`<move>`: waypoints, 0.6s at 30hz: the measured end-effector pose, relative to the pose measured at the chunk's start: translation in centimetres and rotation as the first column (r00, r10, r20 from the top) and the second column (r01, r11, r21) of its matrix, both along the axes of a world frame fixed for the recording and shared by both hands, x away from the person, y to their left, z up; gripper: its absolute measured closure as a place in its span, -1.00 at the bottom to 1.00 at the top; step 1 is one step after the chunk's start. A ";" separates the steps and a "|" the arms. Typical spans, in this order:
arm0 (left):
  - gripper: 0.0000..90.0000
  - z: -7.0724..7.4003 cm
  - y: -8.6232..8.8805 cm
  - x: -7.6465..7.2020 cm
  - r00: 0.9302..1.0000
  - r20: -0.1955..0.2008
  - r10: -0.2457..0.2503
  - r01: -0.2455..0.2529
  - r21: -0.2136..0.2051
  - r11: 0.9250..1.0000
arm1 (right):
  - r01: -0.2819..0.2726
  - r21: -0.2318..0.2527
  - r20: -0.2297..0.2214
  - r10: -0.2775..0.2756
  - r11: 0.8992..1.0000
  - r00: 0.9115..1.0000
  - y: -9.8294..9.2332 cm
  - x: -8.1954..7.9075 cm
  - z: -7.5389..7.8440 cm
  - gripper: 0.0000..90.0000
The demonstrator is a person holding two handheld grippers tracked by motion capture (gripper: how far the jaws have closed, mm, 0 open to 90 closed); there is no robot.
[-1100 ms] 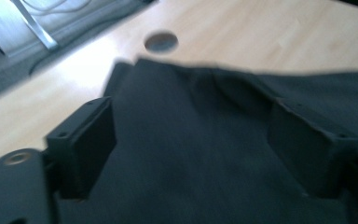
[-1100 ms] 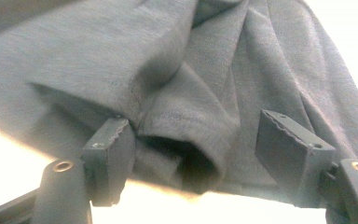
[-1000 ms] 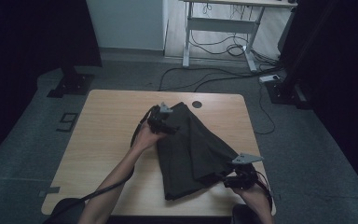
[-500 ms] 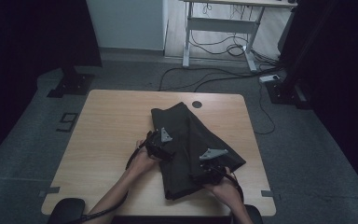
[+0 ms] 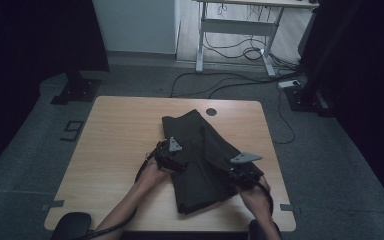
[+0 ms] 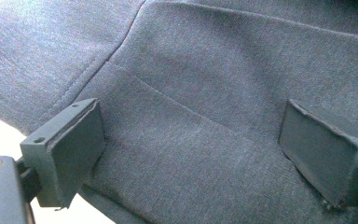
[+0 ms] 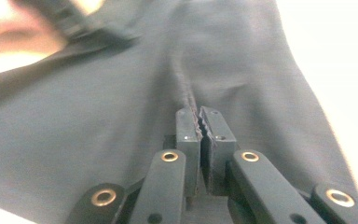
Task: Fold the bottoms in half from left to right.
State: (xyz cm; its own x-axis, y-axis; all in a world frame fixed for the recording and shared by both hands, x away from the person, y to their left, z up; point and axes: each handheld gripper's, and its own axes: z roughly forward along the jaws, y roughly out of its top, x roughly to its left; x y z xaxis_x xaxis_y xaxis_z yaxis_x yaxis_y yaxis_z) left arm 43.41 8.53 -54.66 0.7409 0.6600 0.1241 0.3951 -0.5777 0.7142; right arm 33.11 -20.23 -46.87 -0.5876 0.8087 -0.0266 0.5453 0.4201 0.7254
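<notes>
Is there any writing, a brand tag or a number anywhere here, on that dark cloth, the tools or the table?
None can be read.
Dark garment: plain fabric and seams, no label showing.
Left gripper and right gripper: no markings legible.
Table: bare wood.
Floor mark: a shape, too unclear to read.

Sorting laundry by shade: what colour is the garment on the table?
Dark grey garment, plain with no pattern; the left gripper view shows it best.

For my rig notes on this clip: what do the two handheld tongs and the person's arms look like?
Both tongs are black. The left tongs and the right tongs each carry a grey three-cornered plate on top. The left tongs' pads are flat dark rectangular blocks. The right tongs have brass-coloured rivets on black links. A black cable trails from each. The forearms show no sleeves.
</notes>
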 end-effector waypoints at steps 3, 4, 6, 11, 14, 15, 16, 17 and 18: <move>-0.85 0.0 0.0 0.0 1.000 -0.001 0.000 0.000 -0.001 1.000 | 0.129 0.010 0.031 -0.129 0.992 0.991 -4.2 1.1 1.1 0.91; -0.85 0.0 0.0 0.0 1.000 -0.001 0.000 0.000 -0.001 1.000 | 0.129 0.010 0.031 -0.129 0.992 0.991 -4.2 1.1 1.1 0.91; -0.85 0.0 0.0 0.0 1.000 -0.001 0.000 0.000 -0.001 1.000 | 0.195 0.013 0.011 -0.195 0.981 0.981 -6.5 1.9 0.6 0.91; -0.85 0.0 0.0 0.0 1.000 -0.005 0.001 -0.001 -0.008 1.000 | 0.277 -0.003 -0.090 -0.276 0.961 0.957 -9.8 3.4 -2.9 0.74; -0.85 0.0 0.1 0.0 1.000 0.000 -0.005 0.005 -0.011 1.000 | 0.311 -0.005 -0.091 -0.310 0.950 0.946 -10.5 3.6 -3.9 0.30; -0.84 0.1 0.1 0.0 1.000 0.000 -0.005 0.005 -0.010 1.000 | 0.307 0.006 -0.066 -0.306 0.952 0.950 -10.5 3.6 -3.4 0.02; -0.84 0.2 0.1 0.0 1.000 0.001 -0.003 0.003 -0.007 1.000 | 0.307 0.006 -0.066 -0.306 0.952 0.950 -10.5 3.6 -3.4 0.02; -0.80 1.0 0.0 -0.4 1.000 0.007 0.002 -0.002 -0.002 1.000 | 0.288 0.005 -0.018 -0.288 0.958 0.958 -10.2 3.5 -2.4 -0.21; -0.80 1.0 0.0 -0.4 1.000 0.007 0.002 -0.002 -0.002 1.000 | 0.288 0.005 -0.018 -0.288 0.958 0.958 -10.2 3.5 -2.4 -0.21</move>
State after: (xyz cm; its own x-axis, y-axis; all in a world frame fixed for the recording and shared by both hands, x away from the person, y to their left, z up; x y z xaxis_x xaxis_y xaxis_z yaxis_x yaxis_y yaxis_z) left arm 43.01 8.49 -53.63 0.7390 0.6614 0.1281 0.3910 -0.5759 0.7179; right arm 36.63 -30.41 -49.28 -0.3304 0.9438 -0.0116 0.6547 0.2380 0.7174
